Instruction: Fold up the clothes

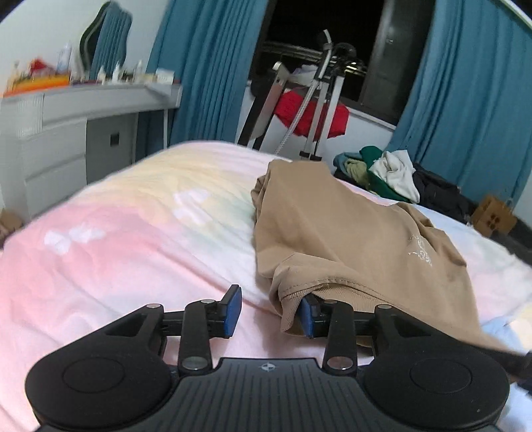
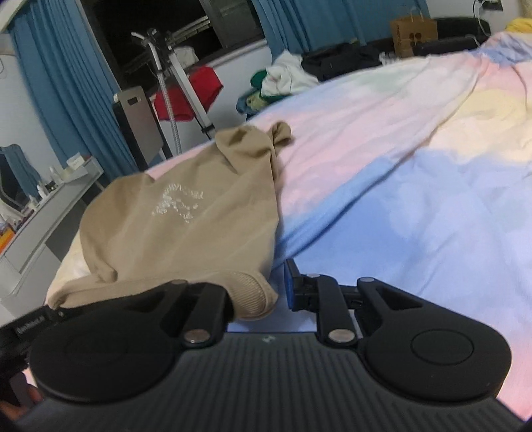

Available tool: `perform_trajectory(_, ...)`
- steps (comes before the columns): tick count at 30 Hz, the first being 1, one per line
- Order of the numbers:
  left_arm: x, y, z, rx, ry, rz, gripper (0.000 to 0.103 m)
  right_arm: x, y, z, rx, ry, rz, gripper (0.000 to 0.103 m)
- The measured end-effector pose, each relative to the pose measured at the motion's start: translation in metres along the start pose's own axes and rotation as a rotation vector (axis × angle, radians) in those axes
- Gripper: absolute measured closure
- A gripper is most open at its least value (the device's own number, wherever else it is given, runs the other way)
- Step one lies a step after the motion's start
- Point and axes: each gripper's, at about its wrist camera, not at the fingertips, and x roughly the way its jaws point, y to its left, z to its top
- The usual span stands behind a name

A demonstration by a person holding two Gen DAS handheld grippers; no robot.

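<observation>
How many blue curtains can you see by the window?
2. One curtain hangs left of the dark window, beside the dresser; the other curtain hangs right of it, behind the clothes pile. More may be out of view.

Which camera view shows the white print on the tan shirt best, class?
The right wrist view: the white print faces the camera, near the middle of the tan shirt. The left wrist view shows it only small and slanted, on the shirt's right side.

Home bedroom: bed [image 1: 133,232] w/ pastel duvet, blue curtains [image 1: 206,66], dresser [image 1: 66,126].
</observation>
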Motion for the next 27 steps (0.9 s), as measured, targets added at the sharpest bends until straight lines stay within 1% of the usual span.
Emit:
perform_trajectory(2,0.003,0.002,-0.003,0.005,0.034,0.026,0.063,0.008,-0.001,-0.005,0.000,0.055,-0.019,0.083)
perform_trajectory(5,0.008,-0.002,-0.011,0.056,0.081,0.085,0.056,0.009,0.001,-0.014,-0.027,0.086,-0.064,0.082)
perform_trajectory(7,0.010,-0.006,-0.017,0.097,0.103,0.121,0.056,0.004,0.011,-0.023,-0.101,0.106,-0.083,0.081)
perform_trajectory(10,0.012,-0.012,-0.021,0.127,0.110,0.151,0.056,-0.002,0.021,-0.034,-0.159,0.093,-0.096,0.082)
perform_trajectory(11,0.011,-0.012,-0.021,0.120,0.106,0.150,0.057,-0.003,0.018,-0.031,-0.124,0.073,-0.089,0.083)
perform_trajectory(12,0.011,-0.010,-0.020,0.096,0.100,0.138,0.063,-0.004,0.014,-0.028,-0.089,0.053,-0.081,0.085)
perform_trajectory(13,0.010,-0.008,-0.018,0.070,0.094,0.124,0.067,-0.005,0.011,-0.025,-0.054,0.032,-0.074,0.089)
perform_trajectory(14,0.009,-0.006,-0.015,0.036,0.085,0.101,0.080,-0.007,0.008,-0.021,-0.019,-0.004,-0.061,0.093)
perform_trajectory(15,0.007,-0.004,-0.011,-0.002,0.071,0.074,0.094,-0.012,0.008,-0.016,-0.004,-0.051,-0.047,0.094)
perform_trajectory(16,0.002,-0.002,-0.007,-0.045,0.041,0.039,0.097,-0.018,0.012,-0.011,-0.012,-0.103,-0.042,0.095)
perform_trajectory(17,-0.005,-0.003,-0.001,-0.066,-0.003,0.018,0.098,-0.024,0.015,-0.005,-0.020,-0.154,-0.037,0.096)
perform_trajectory(19,-0.032,-0.007,0.015,-0.071,-0.119,-0.029,0.099,-0.042,0.029,0.009,-0.067,-0.269,-0.043,0.096)
perform_trajectory(20,-0.047,-0.009,0.025,-0.073,-0.173,-0.054,0.099,-0.054,0.034,0.019,-0.080,-0.311,-0.035,0.096)
perform_trajectory(23,-0.102,-0.014,0.070,-0.093,-0.317,-0.133,0.101,-0.091,0.053,0.052,-0.114,-0.435,-0.011,0.096)
perform_trajectory(25,-0.140,-0.019,0.103,-0.099,-0.404,-0.180,0.102,-0.131,0.070,0.082,-0.128,-0.525,0.022,0.097)
perform_trajectory(27,-0.186,-0.027,0.140,-0.093,-0.497,-0.220,0.102,-0.170,0.088,0.113,-0.143,-0.614,0.055,0.096)
